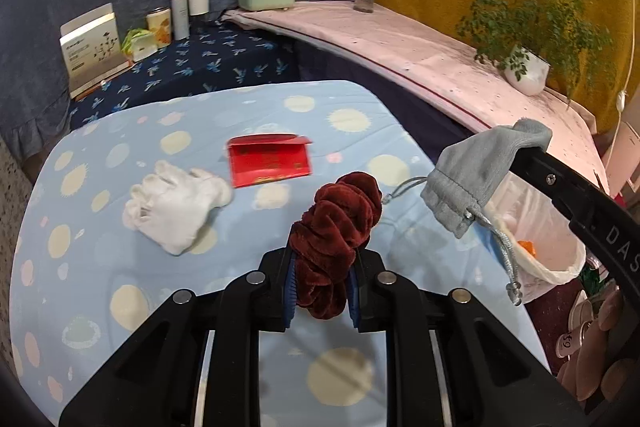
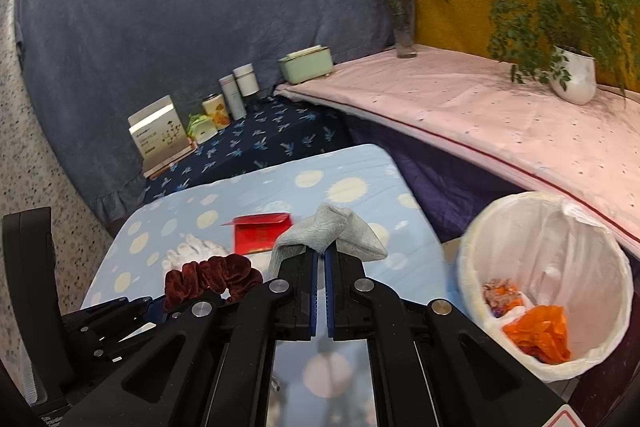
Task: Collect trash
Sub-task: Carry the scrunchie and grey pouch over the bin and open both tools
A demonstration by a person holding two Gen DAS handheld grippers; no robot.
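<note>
My left gripper [image 1: 323,259] is shut on a dark red velvet scrunchie [image 1: 334,227] and holds it above the light blue dotted table [image 1: 100,267]. My right gripper [image 2: 321,255] is shut on a grey drawstring pouch [image 2: 332,231], which hangs at the table's right side in the left wrist view [image 1: 476,171]. The scrunchie also shows in the right wrist view [image 2: 208,277]. A white glove [image 1: 176,205] and a red envelope [image 1: 268,159] lie on the table. A white-lined trash bin [image 2: 552,227] with orange scraps [image 2: 538,333] stands right of the table.
A pink-covered shelf [image 2: 460,107] with a potted plant [image 2: 572,75], a flower vase [image 2: 404,27] and a green box [image 2: 306,65] runs behind. Boxes and cans [image 1: 156,23] stand on a dark blue cloth. Shoes [image 1: 592,331] lie on the floor at right.
</note>
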